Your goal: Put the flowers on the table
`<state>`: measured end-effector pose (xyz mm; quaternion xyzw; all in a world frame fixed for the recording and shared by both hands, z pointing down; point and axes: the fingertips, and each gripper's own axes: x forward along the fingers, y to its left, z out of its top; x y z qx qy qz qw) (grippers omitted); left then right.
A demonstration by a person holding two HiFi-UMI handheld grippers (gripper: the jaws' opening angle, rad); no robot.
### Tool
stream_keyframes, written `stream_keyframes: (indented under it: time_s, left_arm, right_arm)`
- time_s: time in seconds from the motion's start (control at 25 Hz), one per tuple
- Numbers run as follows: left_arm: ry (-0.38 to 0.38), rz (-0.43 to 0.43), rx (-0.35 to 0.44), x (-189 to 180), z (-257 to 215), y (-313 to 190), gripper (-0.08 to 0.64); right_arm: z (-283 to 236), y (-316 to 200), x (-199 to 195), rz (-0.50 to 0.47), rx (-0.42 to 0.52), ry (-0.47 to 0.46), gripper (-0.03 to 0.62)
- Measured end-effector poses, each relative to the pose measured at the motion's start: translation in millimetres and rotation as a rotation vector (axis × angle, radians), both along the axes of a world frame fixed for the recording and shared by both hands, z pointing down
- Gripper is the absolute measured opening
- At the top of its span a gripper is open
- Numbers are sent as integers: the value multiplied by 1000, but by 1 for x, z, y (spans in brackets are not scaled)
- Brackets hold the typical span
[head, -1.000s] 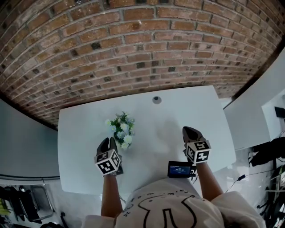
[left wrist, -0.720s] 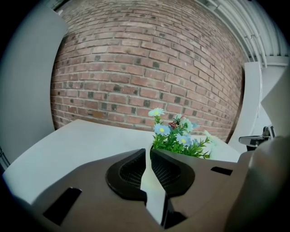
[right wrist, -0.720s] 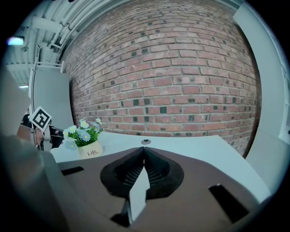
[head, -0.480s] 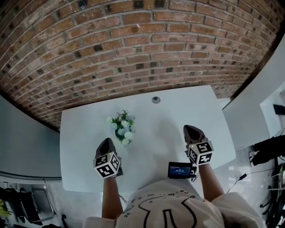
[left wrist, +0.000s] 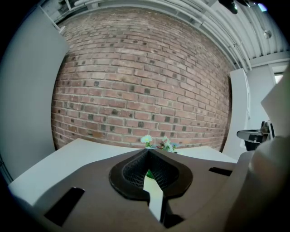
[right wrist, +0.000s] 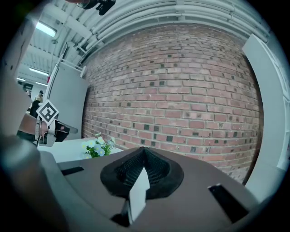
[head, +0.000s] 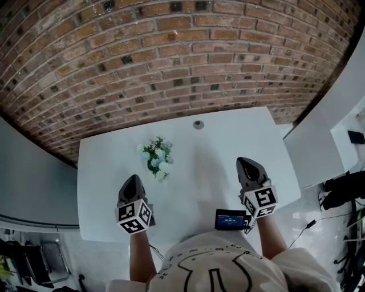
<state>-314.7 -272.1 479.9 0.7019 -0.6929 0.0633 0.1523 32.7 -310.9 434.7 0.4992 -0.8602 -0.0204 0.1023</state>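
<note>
A white worktop (head: 228,142) stands against a red brick wall (head: 171,57), flanked by pale panels (head: 28,182) on both sides. The flowers (head: 157,159), a small bunch of white and pale blue blooms with green leaves, sit on the worktop's left half, about midway between the far and near edges and free of both tools.

The left tool (head: 132,181) hovers toward the near edge, close to the near-left corner, with its tip pointing at the flowers but well short of them. The right tool (head: 247,163) hangs over the right half, also toward the near edge. Each tool's own view shows its jaw tips drawn together and gripping nothing.

A round fitting (head: 198,124) lies by the middle of the far edge. A small dark device (head: 230,219) with a lit screen sits at the near edge, beside the right tool.

Only the tool views take in the ceiling (right wrist: 181,13) with its pipes and strip lights. In the right tool view, the left tool's marker cube shows beyond the flowers. The left tool view catches only the blooms' tops above its jaws, with a speck of green in the gap below. The head view alone shows the fitting and the device.

The screen's print is too small to read, and whether the flowers stand in a pot cannot be made out.
</note>
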Motion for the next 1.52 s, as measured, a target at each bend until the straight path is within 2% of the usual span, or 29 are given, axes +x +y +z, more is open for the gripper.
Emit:
stream_keyframes:
  time_s: [0.32,0.64,1.0,1.52]
  left_arm:
    - [-60,34,138,13,-50,21,12]
    - [-126,66,286,25,-89,35,12]
    - [-140,47,325,24,-100,47,12]
    - [-130,42,334,29,-104,53,12]
  right_arm:
    - [-29,29,-2,-31,74,2,15]
    - [-55,42,3,-13,158,-28,15]
    - [-63,47,2,-14,179,-31,16]
    - [-63,52,5,-26,180,-43,15]
